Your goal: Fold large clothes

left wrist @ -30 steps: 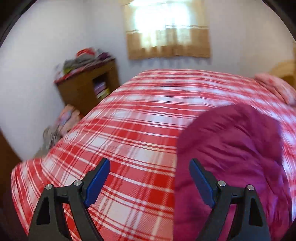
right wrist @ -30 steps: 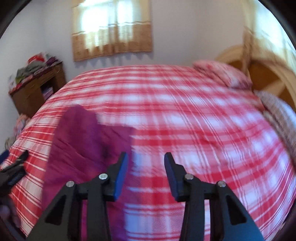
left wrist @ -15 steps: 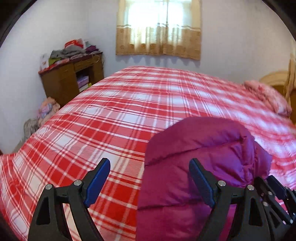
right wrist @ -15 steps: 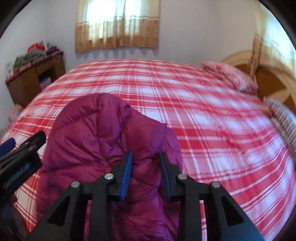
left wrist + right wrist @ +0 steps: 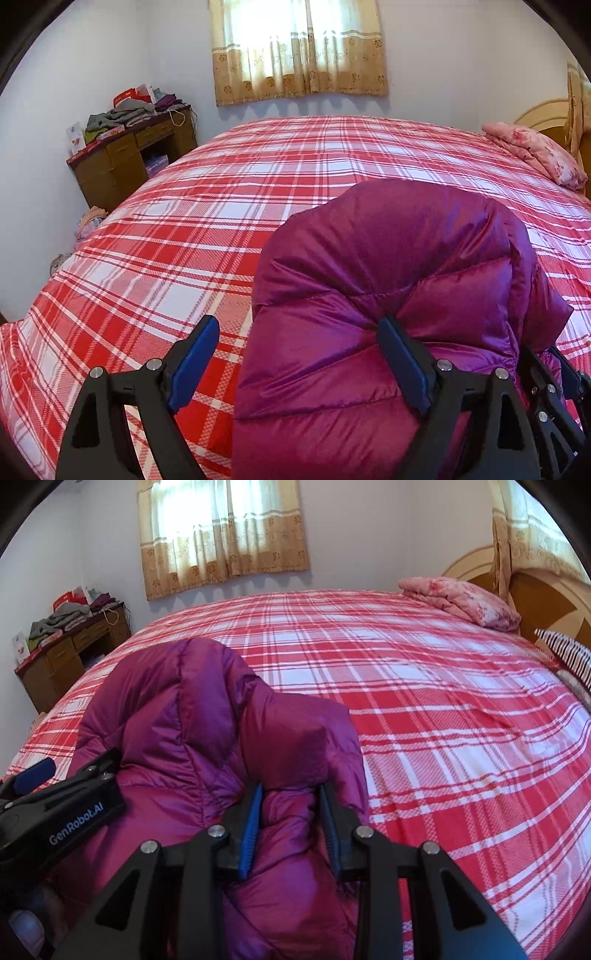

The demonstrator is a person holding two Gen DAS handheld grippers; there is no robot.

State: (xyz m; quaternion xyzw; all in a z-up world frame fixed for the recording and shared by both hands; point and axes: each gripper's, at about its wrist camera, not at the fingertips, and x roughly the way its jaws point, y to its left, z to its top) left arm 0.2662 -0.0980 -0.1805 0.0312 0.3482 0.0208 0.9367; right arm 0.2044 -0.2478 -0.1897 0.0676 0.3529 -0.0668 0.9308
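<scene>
Jacket: the purple puffer jacket (image 5: 388, 280) sits bunched in a mound at the near edge of the bed (image 5: 229, 206), on the red plaid cover; it's puffed high

Right claw (image 5: 291, 823): clamped on a fold of the jacket, fabric pinched between the blue pads

Left claw (image 5: 299, 358): spread wide; one finger (image 5: 402, 362) presses the jacket, the other (image 5: 195, 354) hangs over the cover; gripping nothing, as far as this angle shows

Backdrop: pink folded blanket (image 5: 458, 600) by the headboard; wooden desk (image 5: 125, 162) piled with clothes
</scene>
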